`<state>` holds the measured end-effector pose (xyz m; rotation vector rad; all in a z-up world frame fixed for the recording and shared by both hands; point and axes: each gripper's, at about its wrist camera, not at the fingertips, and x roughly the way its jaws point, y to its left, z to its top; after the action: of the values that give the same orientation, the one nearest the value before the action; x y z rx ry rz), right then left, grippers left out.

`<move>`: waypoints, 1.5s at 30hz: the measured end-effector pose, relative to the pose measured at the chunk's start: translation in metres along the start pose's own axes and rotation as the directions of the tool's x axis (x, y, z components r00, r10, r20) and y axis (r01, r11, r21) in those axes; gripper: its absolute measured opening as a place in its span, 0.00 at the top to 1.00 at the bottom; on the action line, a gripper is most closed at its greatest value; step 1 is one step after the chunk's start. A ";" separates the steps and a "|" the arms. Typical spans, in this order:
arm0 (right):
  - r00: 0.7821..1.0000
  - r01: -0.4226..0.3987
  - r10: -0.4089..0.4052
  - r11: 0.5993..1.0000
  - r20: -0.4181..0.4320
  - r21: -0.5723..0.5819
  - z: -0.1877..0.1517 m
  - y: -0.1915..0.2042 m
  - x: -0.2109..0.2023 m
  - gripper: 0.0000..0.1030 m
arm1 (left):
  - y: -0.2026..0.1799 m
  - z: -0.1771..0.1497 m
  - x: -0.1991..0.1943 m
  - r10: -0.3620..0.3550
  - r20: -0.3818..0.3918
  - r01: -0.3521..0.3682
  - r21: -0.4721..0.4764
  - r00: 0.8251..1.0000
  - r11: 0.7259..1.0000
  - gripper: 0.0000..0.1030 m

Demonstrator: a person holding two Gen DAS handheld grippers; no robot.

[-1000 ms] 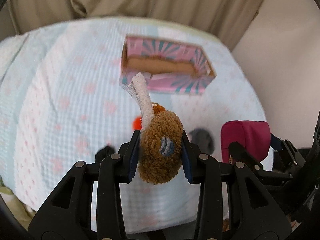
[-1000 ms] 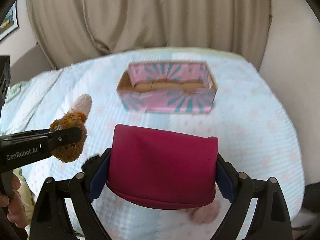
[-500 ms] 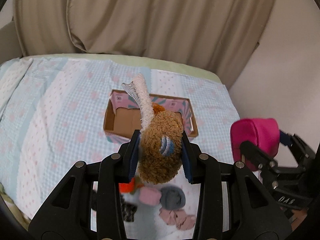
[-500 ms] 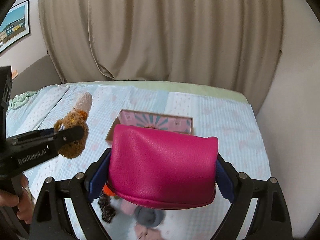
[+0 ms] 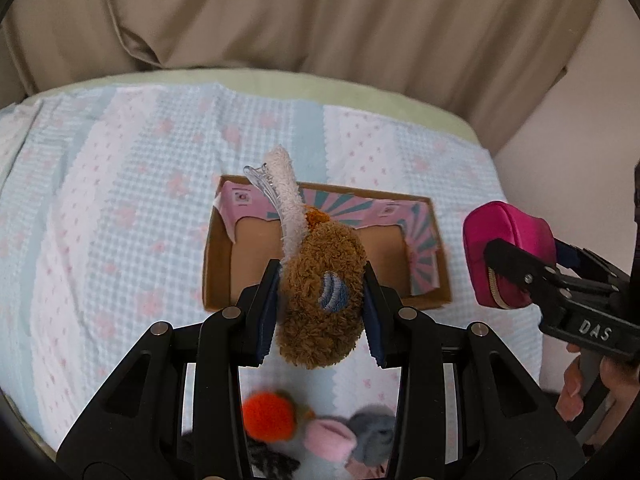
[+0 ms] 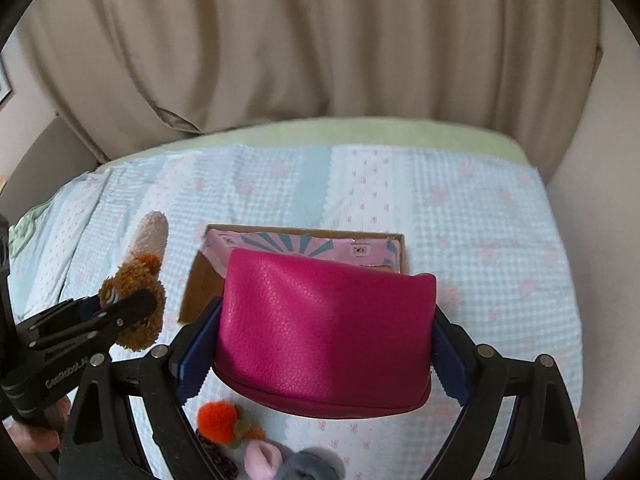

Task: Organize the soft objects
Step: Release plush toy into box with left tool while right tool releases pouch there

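From the left wrist view, the left gripper (image 5: 320,312) is clamped on a brown plush toy (image 5: 320,300) — its blue-padded jaws press the fuzzy body from both sides, and a pale terry strip with a clear plastic clip sticks up from the toy's top. The toy hangs above the near part of an open cardboard box (image 5: 218,264) with pink and teal flaps, which sits on a light blue checked blanket (image 5: 120,200). Off to the right, the right gripper (image 5: 516,264) holds a magenta pouch (image 5: 508,236) just beside the box's right edge. Below the jaws, on the blanket, lie an orange pompom (image 5: 270,416), a pink soft piece (image 5: 330,436) and a grey one (image 5: 372,432), bunched together. From the right wrist view, the right gripper (image 6: 326,344) is closed on the magenta pouch (image 6: 324,328), held broadside and covering much of the box (image 6: 200,280) behind it. At the left, the left gripper (image 6: 132,312) carries the brown plush toy (image 6: 138,292) near the box's left wall. The orange pompom (image 6: 216,420) and the grey piece (image 6: 308,466) rest on the blanket (image 6: 480,220) under the pouch — beige curtains (image 6: 320,40) hang behind.
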<state>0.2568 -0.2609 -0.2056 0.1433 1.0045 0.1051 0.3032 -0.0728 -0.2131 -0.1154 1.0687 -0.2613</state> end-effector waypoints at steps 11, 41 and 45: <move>0.974 0.002 0.003 1.000 -0.225 0.022 0.021 -0.012 0.135 0.13 | 0.026 0.011 0.131 0.019 -0.204 -0.022 -0.012 0.979 1.000 0.67; 0.949 -0.034 0.040 0.999 -0.313 0.025 0.016 -0.018 0.202 0.01 | 0.016 0.009 0.166 0.115 -0.253 -0.087 0.119 0.961 0.989 0.00; 0.958 -0.031 0.036 0.999 -0.286 0.021 0.019 -0.016 0.182 0.01 | 0.010 0.012 0.147 0.123 -0.222 -0.095 0.131 0.967 0.987 0.00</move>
<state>0.3703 -0.2498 -0.3500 0.1632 1.2929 0.1516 0.3817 -0.1029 -0.3343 0.0838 1.2823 -0.2420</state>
